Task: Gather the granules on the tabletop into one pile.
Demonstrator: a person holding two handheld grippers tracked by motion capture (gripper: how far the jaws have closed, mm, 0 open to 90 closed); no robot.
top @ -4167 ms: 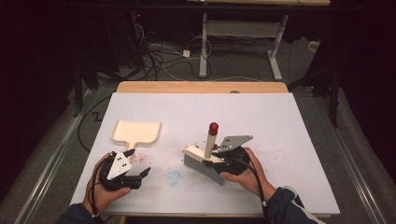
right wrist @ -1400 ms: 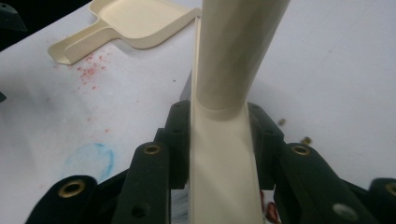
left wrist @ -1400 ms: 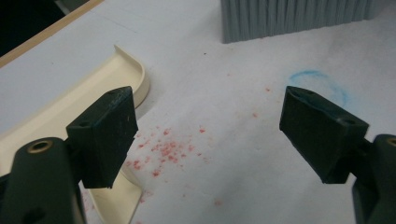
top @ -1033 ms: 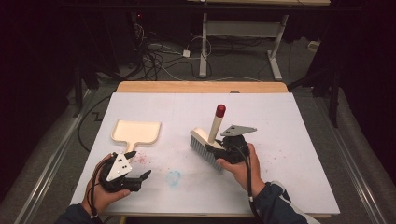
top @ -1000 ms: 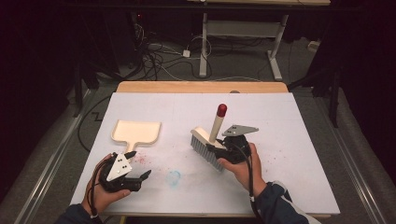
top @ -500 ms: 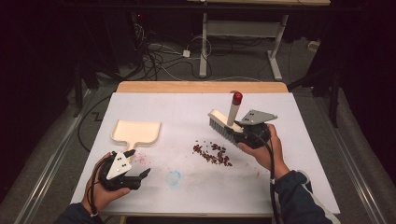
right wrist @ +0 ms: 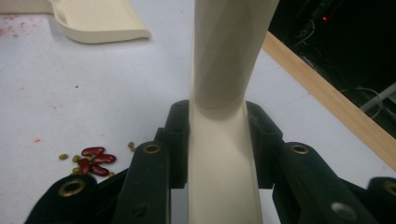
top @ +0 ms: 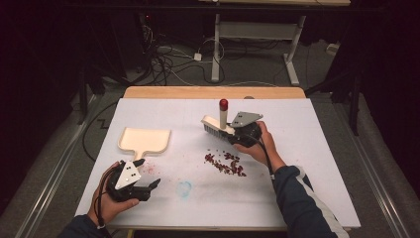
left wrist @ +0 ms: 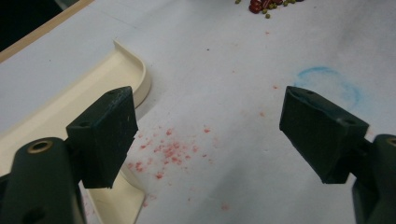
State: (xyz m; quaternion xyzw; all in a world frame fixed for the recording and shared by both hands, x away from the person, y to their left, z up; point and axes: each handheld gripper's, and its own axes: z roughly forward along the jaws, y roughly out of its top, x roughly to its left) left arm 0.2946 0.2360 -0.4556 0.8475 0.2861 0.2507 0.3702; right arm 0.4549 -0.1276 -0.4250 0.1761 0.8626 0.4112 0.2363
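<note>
Right gripper (top: pixel 236 130) clamps the brush (top: pixel 218 125) handle between its jaws; beans (top: pixel 225 163) lie just below-left; left gripper (top: pixel 141 184) gapes wide beside the dustpan (top: pixel 144 140).

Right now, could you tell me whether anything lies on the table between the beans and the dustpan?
Nothing visible does: bare table separates the beans from the dustpan; only faint red and blue stains mark it.

Your cream plastic dustpan (top: pixel 144 141) lies on the white table (top: pixel 317 188) at the left, just behind your left gripper (top: pixel 148 185). The scattered red beans (top: pixel 225 163) lie right of it, mid-table. Behind them sits the cream hand brush (top: pixel 218 125), clamped in your right gripper (top: pixel 236 133).
</note>
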